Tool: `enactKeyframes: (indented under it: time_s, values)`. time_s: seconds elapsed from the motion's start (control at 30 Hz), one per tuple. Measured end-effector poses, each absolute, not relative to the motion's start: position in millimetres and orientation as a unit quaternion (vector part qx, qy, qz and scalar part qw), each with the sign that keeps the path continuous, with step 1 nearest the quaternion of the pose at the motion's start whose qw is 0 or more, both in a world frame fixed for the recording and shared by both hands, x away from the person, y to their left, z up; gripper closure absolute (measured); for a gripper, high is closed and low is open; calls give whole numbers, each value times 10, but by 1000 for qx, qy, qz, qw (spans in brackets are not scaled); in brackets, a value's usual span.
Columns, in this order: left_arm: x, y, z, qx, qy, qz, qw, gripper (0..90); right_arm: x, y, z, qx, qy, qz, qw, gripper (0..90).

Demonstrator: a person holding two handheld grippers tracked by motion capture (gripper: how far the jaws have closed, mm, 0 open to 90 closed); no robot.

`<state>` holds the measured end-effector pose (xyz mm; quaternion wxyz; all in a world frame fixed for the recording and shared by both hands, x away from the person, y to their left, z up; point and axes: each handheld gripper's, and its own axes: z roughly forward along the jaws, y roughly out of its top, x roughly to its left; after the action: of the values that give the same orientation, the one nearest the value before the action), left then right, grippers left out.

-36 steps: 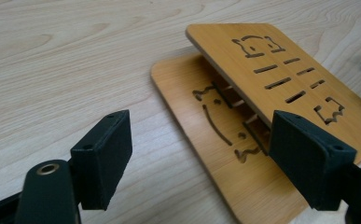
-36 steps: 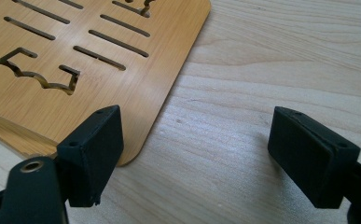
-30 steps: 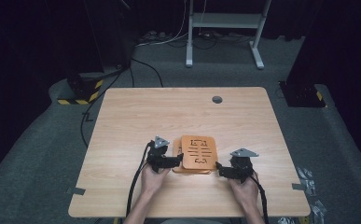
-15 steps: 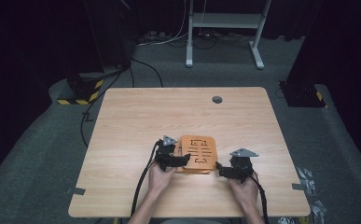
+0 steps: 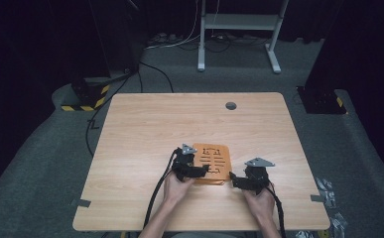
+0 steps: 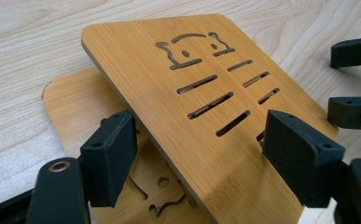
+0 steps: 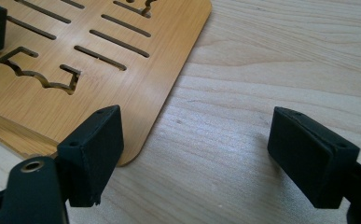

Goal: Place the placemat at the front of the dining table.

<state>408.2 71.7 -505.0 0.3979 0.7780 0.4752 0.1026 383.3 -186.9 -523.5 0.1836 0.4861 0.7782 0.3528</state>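
Straddling the tilted upper bamboo board [image 6: 206, 93] with the left gripper [image 6: 201, 154], jaws just narrowing, not yet pressing. Holding the right gripper [image 7: 197, 154] released beside the board's corner.

Slotted bamboo panel [image 6: 206, 107] tilted up, hinged over flat bamboo base [image 6: 71, 105], near table's front edge

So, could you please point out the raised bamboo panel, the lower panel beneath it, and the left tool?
raised bamboo panel [image 6: 169, 107]: left gripper view, bare face beside the slots.
lower panel [image 6: 73, 105]: left gripper view, exposed left part.
left tool [image 6: 197, 154]: left gripper view, midway between its fingertips.
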Motion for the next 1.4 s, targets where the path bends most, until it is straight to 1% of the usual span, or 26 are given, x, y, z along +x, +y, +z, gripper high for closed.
enactKeyframes:
  time_s: [0.23, 0.4, 0.77, 1.13, 1.27, 1.4]
  values:
    - [4085, 697, -5032, 777, 477, 106, 396, 294, 3833, -1871, -5232, 486, 779, 352, 182, 182]
    - [4071, 701, -4973, 771, 473, 104, 413, 324, 3834, -1872, -5234, 487, 777, 354, 183, 188]
    - [4056, 627, -4900, 774, 456, 99, 428, 374, 3838, -1894, -5235, 494, 771, 356, 187, 211]
    - [4048, 544, -4835, 779, 442, 90, 435, 472, 3835, -1879, -5234, 500, 768, 348, 198, 233]
    - [4040, 496, -4811, 785, 433, 98, 433, 488, 3833, -1873, -5235, 500, 768, 346, 200, 236]
    - [4038, 456, -4780, 786, 426, 103, 436, 528, 3832, -1871, -5236, 501, 767, 346, 202, 249]
